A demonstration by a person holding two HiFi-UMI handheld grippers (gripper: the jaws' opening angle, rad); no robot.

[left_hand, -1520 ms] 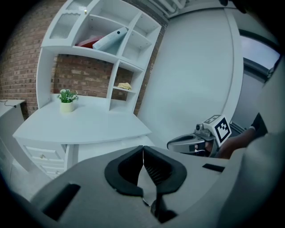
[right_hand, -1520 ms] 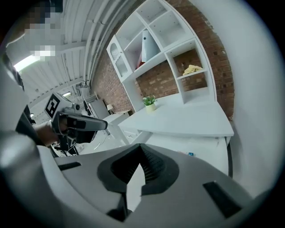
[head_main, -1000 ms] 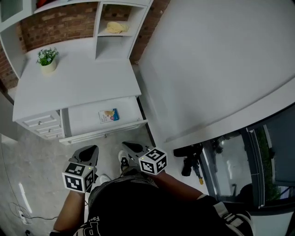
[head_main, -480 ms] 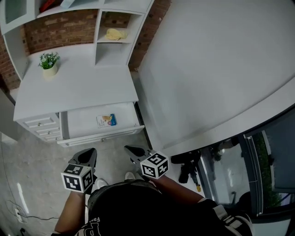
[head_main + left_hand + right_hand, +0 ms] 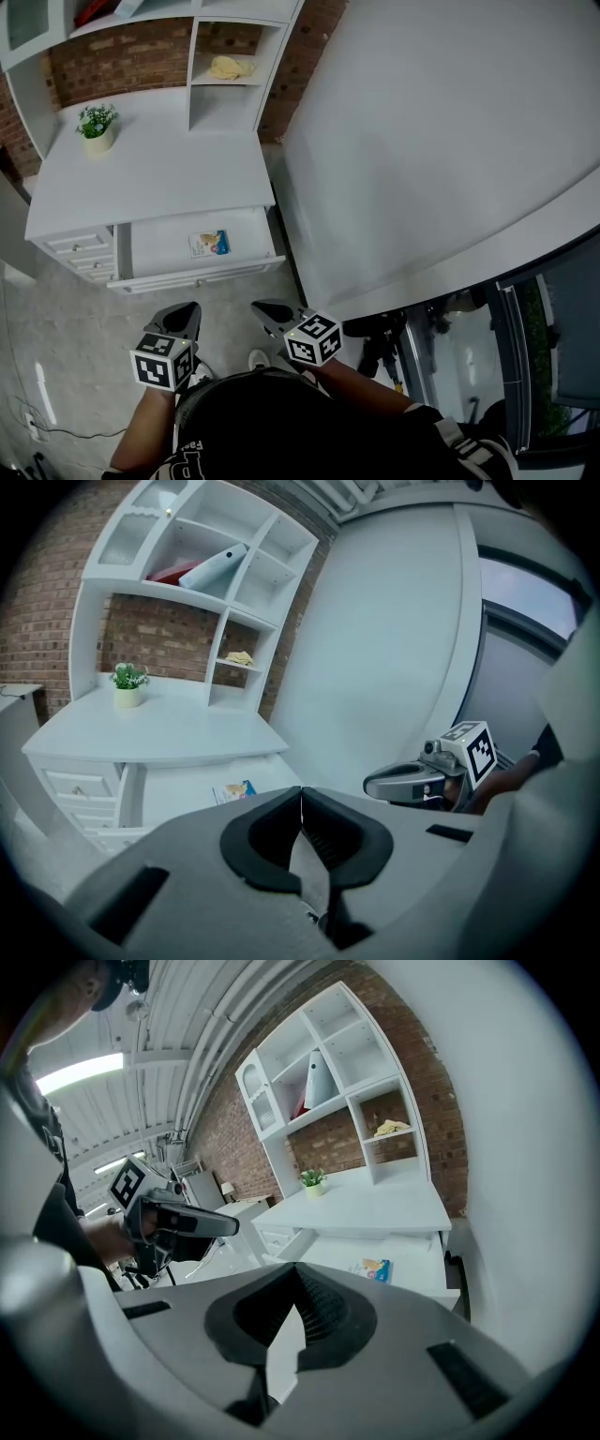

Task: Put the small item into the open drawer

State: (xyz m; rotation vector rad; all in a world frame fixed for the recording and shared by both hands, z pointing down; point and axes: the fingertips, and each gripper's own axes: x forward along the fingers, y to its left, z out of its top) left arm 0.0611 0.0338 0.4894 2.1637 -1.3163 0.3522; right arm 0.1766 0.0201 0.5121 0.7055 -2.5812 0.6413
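Observation:
The small item (image 5: 208,243), a flat colourful packet, lies inside the open white drawer (image 5: 197,278) under the desk top. Both grippers hang in front of the drawer, over the floor and apart from it. My left gripper (image 5: 186,309) is shut with nothing between its jaws. My right gripper (image 5: 260,307) is shut and holds nothing either. In the left gripper view the shut jaws (image 5: 301,794) point toward the packet (image 5: 234,790), with the right gripper (image 5: 380,782) off to the right. The right gripper view shows its jaws (image 5: 298,1274) shut and the packet (image 5: 377,1268) beyond them.
On the white desk (image 5: 150,173) a small potted plant (image 5: 97,125) stands at the back left. A yellow thing (image 5: 228,67) lies in a shelf cubby. Small closed drawers (image 5: 80,253) sit left of the open one. A big white panel (image 5: 422,141) rises on the right.
The desk and drawer have slid a little up and left in the head view. Both grippers stay shut and low, the right one having shifted slightly.

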